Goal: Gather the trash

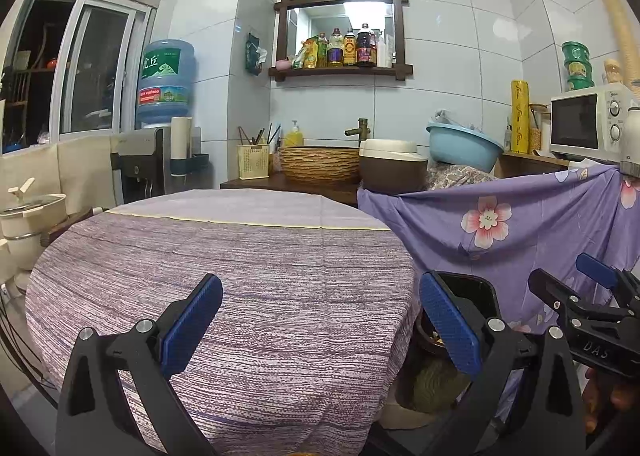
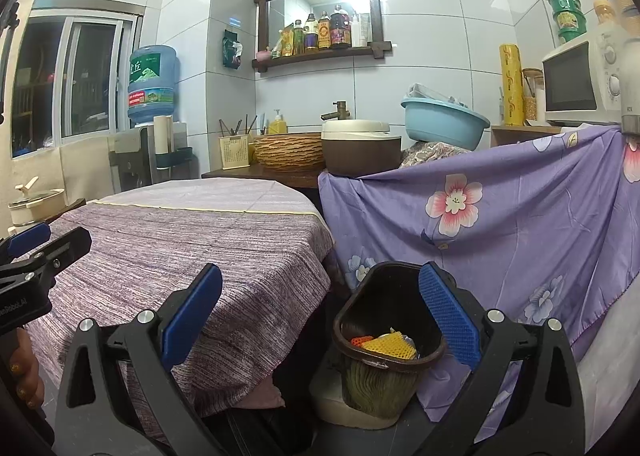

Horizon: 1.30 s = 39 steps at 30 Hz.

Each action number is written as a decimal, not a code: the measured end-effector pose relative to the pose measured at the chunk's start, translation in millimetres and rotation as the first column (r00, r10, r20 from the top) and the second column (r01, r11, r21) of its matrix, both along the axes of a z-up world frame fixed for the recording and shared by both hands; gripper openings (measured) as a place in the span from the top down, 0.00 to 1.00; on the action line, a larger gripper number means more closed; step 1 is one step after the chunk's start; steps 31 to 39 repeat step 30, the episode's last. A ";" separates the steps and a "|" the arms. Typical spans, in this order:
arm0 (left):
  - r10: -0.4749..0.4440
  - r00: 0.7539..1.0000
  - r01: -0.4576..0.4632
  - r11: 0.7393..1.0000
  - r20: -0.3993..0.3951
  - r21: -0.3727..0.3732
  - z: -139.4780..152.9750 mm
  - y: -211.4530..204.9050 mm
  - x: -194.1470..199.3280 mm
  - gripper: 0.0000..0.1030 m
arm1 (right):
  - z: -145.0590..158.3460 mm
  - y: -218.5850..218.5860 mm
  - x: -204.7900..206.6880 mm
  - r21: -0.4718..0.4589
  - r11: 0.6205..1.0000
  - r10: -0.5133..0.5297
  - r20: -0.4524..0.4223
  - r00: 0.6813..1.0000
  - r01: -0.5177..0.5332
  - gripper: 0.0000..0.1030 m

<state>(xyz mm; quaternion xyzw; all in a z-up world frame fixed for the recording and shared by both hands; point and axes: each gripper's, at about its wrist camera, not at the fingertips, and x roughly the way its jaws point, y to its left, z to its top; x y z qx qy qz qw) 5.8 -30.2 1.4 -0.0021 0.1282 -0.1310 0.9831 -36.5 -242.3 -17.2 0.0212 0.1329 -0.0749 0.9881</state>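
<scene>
A dark brown trash bin [image 2: 349, 322] stands on the floor between the table and a draped sheet. Crumpled yellow netting [image 2: 394, 344] and an orange scrap [image 2: 361, 340] lie inside it. My right gripper [image 2: 320, 316] is open and holds nothing; its right finger [image 2: 448, 316] overlaps the bin's rim. My left gripper [image 1: 320, 324] hovers open and unloaded over the round table's purple striped cloth [image 1: 240, 256]. In the left wrist view only part of the bin [image 1: 476, 296] shows, behind the right finger. Each gripper also shows in the other's view: the right gripper [image 1: 560, 276], the left gripper [image 2: 56, 240].
A purple floral sheet [image 2: 500, 223] hangs to the right of the bin. Behind the table a counter holds a woven basin [image 1: 320, 163], a rice cooker [image 1: 392, 167], a blue bowl [image 1: 464, 143] and a microwave [image 1: 588, 127]. A water dispenser [image 1: 164, 95] and a lidded pot [image 1: 32, 211] stand at left.
</scene>
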 end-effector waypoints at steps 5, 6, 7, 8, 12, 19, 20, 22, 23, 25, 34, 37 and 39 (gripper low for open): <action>-0.001 1.000 0.001 1.000 -0.001 -0.001 0.3 0.3 -0.4 0.05 | -1.8 1.4 -0.4 -0.001 1.000 0.000 -0.001 1.000 0.000 0.06; 0.000 1.000 0.000 1.000 -0.001 -0.001 0.6 -0.1 -0.5 0.05 | -1.7 1.6 -0.4 -0.001 1.000 -0.001 -0.002 1.000 0.001 0.06; 0.000 1.000 0.000 1.000 -0.001 -0.001 0.6 -0.1 -0.5 0.05 | -2.2 1.6 -0.6 -0.001 1.000 -0.001 -0.002 1.000 0.001 0.06; -0.001 1.000 0.001 1.000 -0.002 -0.001 0.7 0.1 -0.7 0.05 | -2.0 1.9 -0.4 -0.001 1.000 -0.001 -0.003 1.000 0.001 0.06; 0.000 1.000 0.000 1.000 -0.002 -0.001 0.6 -0.3 -0.5 0.05 | -2.4 1.5 -0.1 0.000 1.000 -0.001 -0.004 1.000 0.001 0.06; -0.003 1.000 0.003 1.000 -0.001 0.009 -1.7 -3.8 -1.9 0.05 | -4.9 1.8 0.1 0.004 1.000 -0.002 -0.007 1.000 0.003 0.06; -0.003 1.000 0.003 1.000 -0.003 0.010 -1.9 -4.3 -2.0 0.05 | -5.0 1.8 0.9 0.005 1.000 -0.003 -0.008 1.000 0.003 0.06; -0.002 1.000 0.002 1.000 -0.006 0.009 -2.0 -4.6 -2.1 0.05 | -5.5 1.7 0.9 0.010 1.000 -0.004 -0.011 1.000 0.004 0.06; 0.000 1.000 0.000 1.000 -0.009 0.008 -2.2 -4.8 -1.9 0.05 | -5.5 1.5 0.6 0.011 1.000 -0.005 -0.010 1.000 0.005 0.06; 0.002 1.000 -0.002 1.000 -0.019 0.003 -2.6 -4.5 -0.4 0.05 | -5.1 2.3 -0.2 0.012 1.000 -0.008 -0.009 1.000 0.008 0.06; 0.006 1.000 -0.006 1.000 -0.029 0.003 -3.8 -4.1 0.8 0.05 | -4.8 1.7 0.4 0.015 1.000 -0.010 -0.014 1.000 0.010 0.06; 0.006 1.000 -0.006 1.000 -0.029 0.003 -3.8 -4.1 0.8 0.05 | -4.8 1.7 0.4 0.015 1.000 -0.010 -0.014 1.000 0.010 0.06; 0.006 1.000 -0.006 1.000 -0.029 0.003 -3.8 -4.1 0.8 0.05 | -4.8 1.7 0.4 0.015 1.000 -0.010 -0.014 1.000 0.010 0.06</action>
